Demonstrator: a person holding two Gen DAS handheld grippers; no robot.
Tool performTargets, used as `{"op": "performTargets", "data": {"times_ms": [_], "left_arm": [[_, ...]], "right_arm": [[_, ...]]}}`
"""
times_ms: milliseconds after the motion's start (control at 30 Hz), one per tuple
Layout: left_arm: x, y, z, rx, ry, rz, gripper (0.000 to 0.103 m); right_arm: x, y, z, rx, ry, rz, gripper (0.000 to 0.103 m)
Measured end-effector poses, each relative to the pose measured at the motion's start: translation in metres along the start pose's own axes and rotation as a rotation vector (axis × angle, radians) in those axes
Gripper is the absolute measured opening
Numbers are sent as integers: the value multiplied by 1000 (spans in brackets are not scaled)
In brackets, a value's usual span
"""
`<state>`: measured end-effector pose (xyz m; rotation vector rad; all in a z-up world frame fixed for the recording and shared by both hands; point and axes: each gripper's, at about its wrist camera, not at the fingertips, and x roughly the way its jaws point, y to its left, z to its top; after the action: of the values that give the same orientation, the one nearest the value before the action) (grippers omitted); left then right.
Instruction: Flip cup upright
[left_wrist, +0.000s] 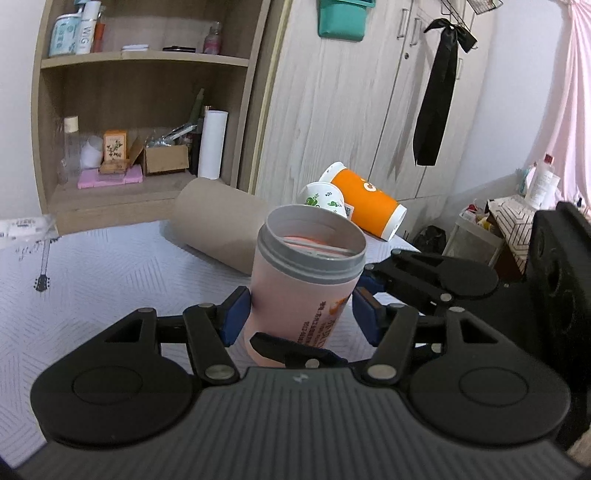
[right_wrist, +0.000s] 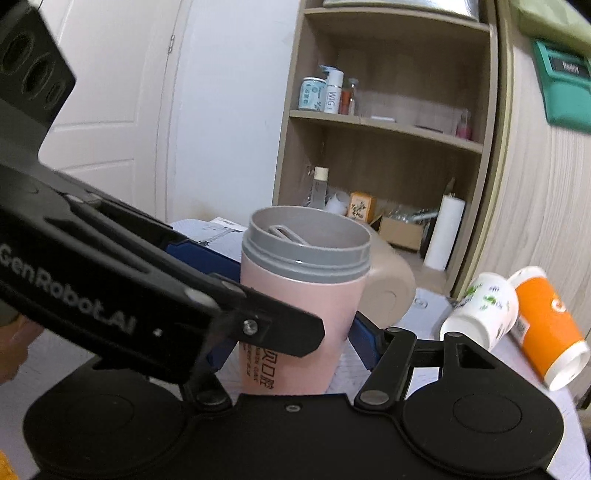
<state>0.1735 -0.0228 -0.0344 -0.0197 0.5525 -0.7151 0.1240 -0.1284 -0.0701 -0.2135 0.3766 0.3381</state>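
A pink cup with a grey threaded rim (left_wrist: 303, 291) stands nearly upright, mouth up, on the white patterned table (left_wrist: 92, 288). My left gripper (left_wrist: 301, 314) has its blue pads on both sides of the cup; the left pad touches it, the right pad stands a little off. In the right wrist view the same cup (right_wrist: 299, 306) sits between my right gripper's (right_wrist: 295, 347) blue pads, with the left gripper's arm crossing in front. Both grippers surround the cup's lower body.
A brown cardboard roll (left_wrist: 218, 225) lies behind the cup. An orange paper cup (left_wrist: 364, 205) and a white cup with green print (left_wrist: 323, 197) lie on their sides at the back right. A wooden shelf (left_wrist: 147, 177) and wardrobe stand behind the table.
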Motion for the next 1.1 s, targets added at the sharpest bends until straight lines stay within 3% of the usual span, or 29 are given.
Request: {"op": "performTargets", "data": {"times_ms": [133,367,467,700,833,1100], "left_arm": [[3,2,0,-41,18,2,72],[-9,8,-10,-129,-10,29,72],[-21,9,-15,-163,-23,58,79],[-54,-11,-20,-152,-3,185,81],[-76,-26,-24,-156,-31,260,90],[-110,-41,-26,-194,-30,363,97]], "right_arm": [[2,-2,-2,26,7,9,71],[-2,1,-3,74,13,-5,77],[-9,4,-5,64,13,-22,79],[-38,5,-11,88,5,-42,82],[-57,5,-8,103,-18,-62,82],[-107,4,3,120,-69,-101,82]]}}
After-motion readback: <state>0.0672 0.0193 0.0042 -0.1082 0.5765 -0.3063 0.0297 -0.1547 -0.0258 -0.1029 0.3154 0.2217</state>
